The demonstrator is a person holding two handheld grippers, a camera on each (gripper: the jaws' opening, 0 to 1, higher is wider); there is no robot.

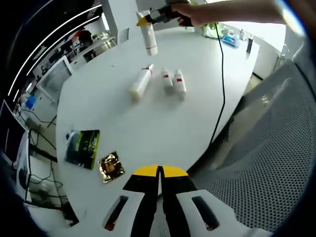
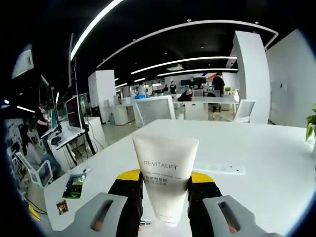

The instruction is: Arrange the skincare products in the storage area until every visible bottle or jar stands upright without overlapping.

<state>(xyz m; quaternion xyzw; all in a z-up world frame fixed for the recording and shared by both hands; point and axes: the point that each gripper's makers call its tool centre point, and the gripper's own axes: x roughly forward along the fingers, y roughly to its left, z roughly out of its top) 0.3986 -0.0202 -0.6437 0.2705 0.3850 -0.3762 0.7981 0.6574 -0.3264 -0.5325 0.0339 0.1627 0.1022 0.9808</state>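
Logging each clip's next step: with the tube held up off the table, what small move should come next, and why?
Probably lower the right gripper and stand the REVITALIFT tube on its cap on the white table, clear of the three products lying flat. Its jaws hold the tube in the air, and the left gripper is shut, holding nothing.

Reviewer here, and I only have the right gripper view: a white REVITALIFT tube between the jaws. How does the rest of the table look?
Observer: In the left gripper view, three more white containers lie on their sides on the white table: one longer tube and two small bottles side by side.
Operator: Is my tube resting on the table?
Observer: No. The right gripper holds the REVITALIFT tube in the air above the table, beyond those three.
Operator: And the left gripper?
Observer: The left gripper is shut on nothing, at the table's near edge.
Operator: Any clutter?
Observer: Two flat packets, a green one and a gold one, lie near that edge.
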